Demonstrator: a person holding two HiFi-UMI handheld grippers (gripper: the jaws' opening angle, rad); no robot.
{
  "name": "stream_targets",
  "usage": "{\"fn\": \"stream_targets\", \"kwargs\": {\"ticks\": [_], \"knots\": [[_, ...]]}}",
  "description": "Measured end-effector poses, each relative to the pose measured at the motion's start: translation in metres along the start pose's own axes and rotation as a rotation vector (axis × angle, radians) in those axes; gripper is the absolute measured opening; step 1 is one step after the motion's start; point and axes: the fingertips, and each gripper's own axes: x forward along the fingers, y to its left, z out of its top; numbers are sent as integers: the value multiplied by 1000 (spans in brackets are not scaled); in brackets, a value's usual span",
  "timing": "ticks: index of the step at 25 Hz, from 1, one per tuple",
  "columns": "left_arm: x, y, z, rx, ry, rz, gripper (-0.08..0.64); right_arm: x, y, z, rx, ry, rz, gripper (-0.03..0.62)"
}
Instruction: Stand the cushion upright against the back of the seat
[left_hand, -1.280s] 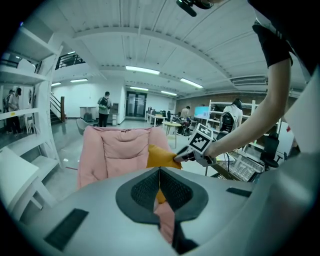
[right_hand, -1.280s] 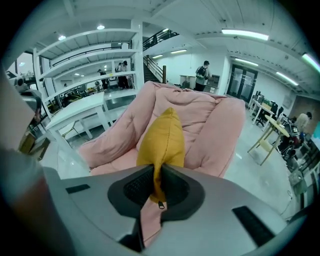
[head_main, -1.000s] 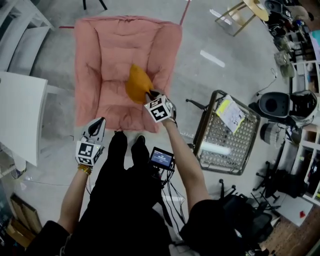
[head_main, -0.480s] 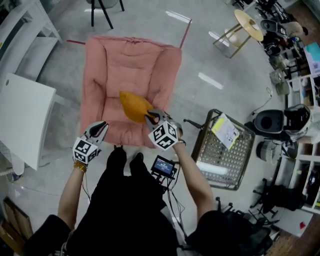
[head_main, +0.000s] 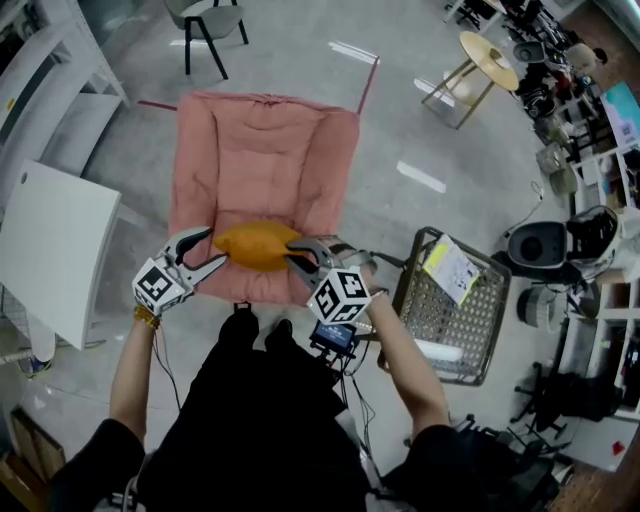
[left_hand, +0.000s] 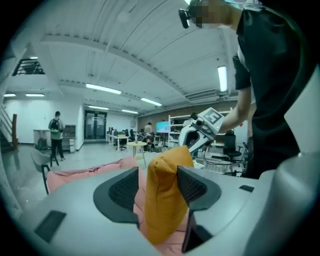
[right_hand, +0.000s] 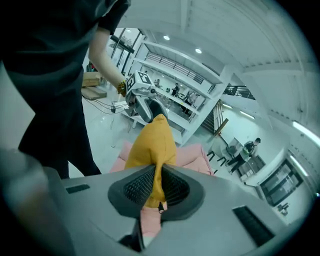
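Note:
An orange cushion (head_main: 258, 245) hangs lengthwise above the front edge of the pink padded seat (head_main: 262, 150). My right gripper (head_main: 293, 256) is shut on the cushion's right end; in the right gripper view the pads (right_hand: 145, 186) pinch a corner of the fabric (right_hand: 152, 142). My left gripper (head_main: 213, 248) is at the cushion's left end. Its jaws have just been opening, and the cushion (left_hand: 165, 200) stands between them, near the right pad, with a gap at the left pad (left_hand: 125, 187).
A white table (head_main: 50, 250) stands to the left. A wire basket cart (head_main: 450, 300) with papers is at the right. A grey chair (head_main: 205, 20) and a small round table (head_main: 490, 50) stand beyond the seat. Shelves and equipment crowd the right side.
Both grippers have risen. The right one lifted the cushion off the seat and turned it sideways. The left gripper came up to the cushion's left end and its jaws opened around it.

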Motion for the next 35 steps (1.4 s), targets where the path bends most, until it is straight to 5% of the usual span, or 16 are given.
{"fn": "stream_targets", "kwargs": {"ticks": [3,9,14,20,25,29,35], "knots": [[3,-9,8,16,-7,-53,225,-4,0,6,-26,-11,4,43],[3,-16,24,-75,-111,-18,37,-9,-2,11,-33,-31,-8,44],[1,-14,40,-142,-151,-9,22,-11,-8,9,4,-66,-35,59],[1,-7,49,-147,-76,-1,21,-10,-8,7,85,-127,-91,126],[-1,-11,54,-131,-72,-25,21,-18,-11,1,262,-232,-132,175],[-9,-11,56,-144,-75,-57,21,-26,-17,-22,494,-332,-177,187],[-28,-2,60,-207,-131,-97,21,-20,-25,-22,693,-471,-101,195]]}}
